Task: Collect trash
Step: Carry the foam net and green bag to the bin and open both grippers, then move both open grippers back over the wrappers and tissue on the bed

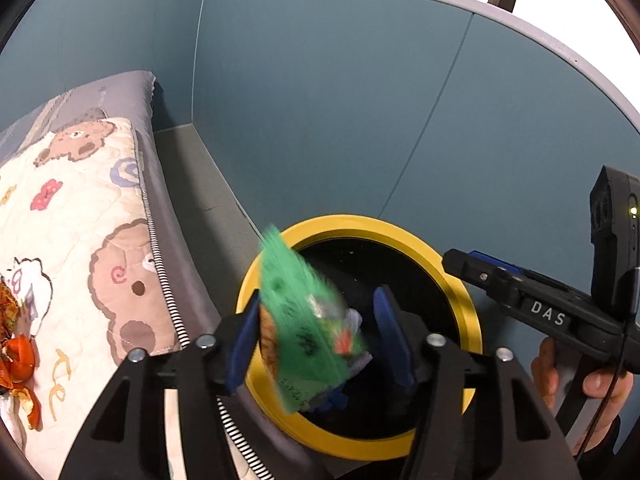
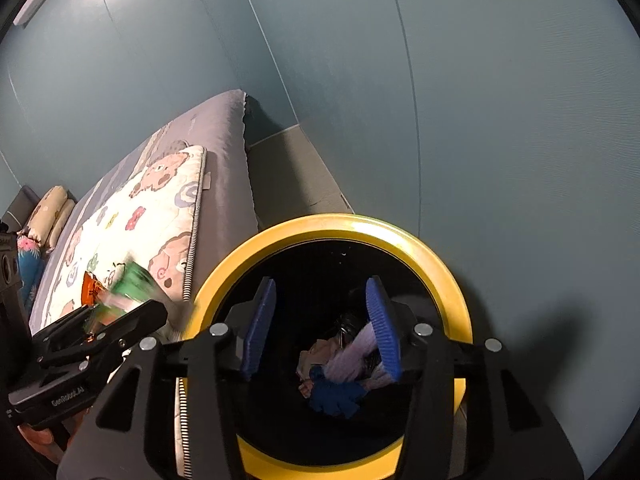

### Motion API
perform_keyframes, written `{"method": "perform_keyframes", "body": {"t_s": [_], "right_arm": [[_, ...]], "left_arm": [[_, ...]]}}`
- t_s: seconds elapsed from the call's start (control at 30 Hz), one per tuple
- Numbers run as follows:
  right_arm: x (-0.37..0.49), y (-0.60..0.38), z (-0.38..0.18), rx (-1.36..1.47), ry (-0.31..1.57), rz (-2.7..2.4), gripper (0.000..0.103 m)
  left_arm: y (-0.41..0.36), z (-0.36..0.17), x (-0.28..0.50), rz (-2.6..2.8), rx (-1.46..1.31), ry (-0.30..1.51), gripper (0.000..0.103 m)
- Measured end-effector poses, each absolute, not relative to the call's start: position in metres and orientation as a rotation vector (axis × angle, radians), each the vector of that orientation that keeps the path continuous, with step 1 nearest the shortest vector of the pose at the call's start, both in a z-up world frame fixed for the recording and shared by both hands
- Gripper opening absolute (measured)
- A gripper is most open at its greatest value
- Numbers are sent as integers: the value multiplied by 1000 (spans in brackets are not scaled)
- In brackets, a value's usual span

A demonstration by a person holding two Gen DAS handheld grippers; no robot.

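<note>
A black bin with a yellow rim (image 1: 360,222) stands on the floor between the bed and the wall. My left gripper (image 1: 318,298) hangs over its left side, jaws open. A blurred green wrapper (image 1: 296,312) sits loose between the blue pads, close to the left one and far from the right. My right gripper (image 2: 322,284) is open over the bin's yellow rim (image 2: 340,224), nothing between its pads. Below it in the bin lie a pale lilac piece (image 2: 352,356) and a blue scrap (image 2: 336,396). The right wrist view shows the green wrapper (image 2: 136,280) at my left gripper's tip.
The bed's cartoon quilt (image 1: 80,200) lies left of the bin, with orange wrappers (image 1: 18,356) on it. A blue-grey wall (image 1: 400,120) runs close behind and to the right. A narrow strip of grey floor (image 1: 192,184) separates bed and wall. A hand (image 1: 600,384) holds the right gripper.
</note>
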State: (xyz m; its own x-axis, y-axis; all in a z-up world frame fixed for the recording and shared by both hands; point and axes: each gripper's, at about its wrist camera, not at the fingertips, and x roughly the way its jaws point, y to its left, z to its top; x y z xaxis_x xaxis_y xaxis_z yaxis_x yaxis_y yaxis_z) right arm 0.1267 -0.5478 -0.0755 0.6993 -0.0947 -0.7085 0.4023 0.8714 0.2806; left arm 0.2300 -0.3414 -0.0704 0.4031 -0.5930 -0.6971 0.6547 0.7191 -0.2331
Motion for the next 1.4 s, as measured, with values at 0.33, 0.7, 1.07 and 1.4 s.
{"method": "perform_keyframes", "body": {"t_s": [0.33,0.7,1.07,1.4], "right_arm": [[111,-530,-51,420,721,-301,50],[123,-473,-40,350,740,-200,60],[152,-390,-4,273,698,-69,70],[199,-318,8,245,739,70,71]], "left_arm": [[-313,-53,220,-767,49,816,71],[-229,-33,207,-624,48,739,85],[-112,-15,199,-430,6,666,91],[-21,-29,209,-269,19,656,91]]}}
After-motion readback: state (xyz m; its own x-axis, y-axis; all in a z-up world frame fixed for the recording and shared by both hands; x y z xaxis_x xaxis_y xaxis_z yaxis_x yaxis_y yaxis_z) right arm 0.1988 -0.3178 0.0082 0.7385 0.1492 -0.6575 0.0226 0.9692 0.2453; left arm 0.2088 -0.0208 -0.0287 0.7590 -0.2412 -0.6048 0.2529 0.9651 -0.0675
